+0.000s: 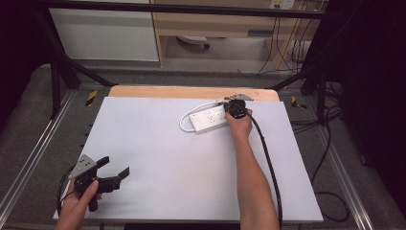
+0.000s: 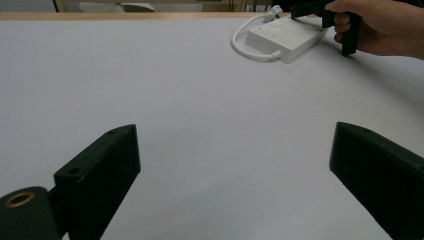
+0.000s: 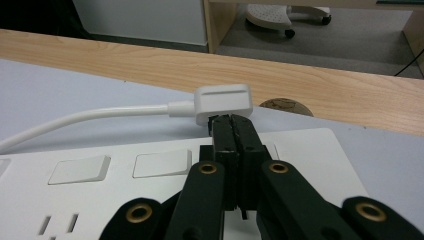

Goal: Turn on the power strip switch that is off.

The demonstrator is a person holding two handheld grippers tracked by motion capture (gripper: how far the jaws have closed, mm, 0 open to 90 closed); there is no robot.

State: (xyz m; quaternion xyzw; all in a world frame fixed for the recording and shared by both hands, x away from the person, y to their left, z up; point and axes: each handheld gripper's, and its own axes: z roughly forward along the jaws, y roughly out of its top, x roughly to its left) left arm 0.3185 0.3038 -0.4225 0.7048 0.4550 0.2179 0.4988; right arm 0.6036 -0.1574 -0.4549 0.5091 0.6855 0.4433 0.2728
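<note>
White power strip (image 1: 208, 120) on table, right tool (image 3: 233, 120) closed at its plug (image 3: 223, 102), left tool (image 2: 235, 175) wide open, empty

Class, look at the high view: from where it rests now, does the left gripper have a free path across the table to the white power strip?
Probably yes. The left gripper sits open at the near left corner, and bare table lies between it and the power strip. The right gripper already occupies the strip's far end.
</note>
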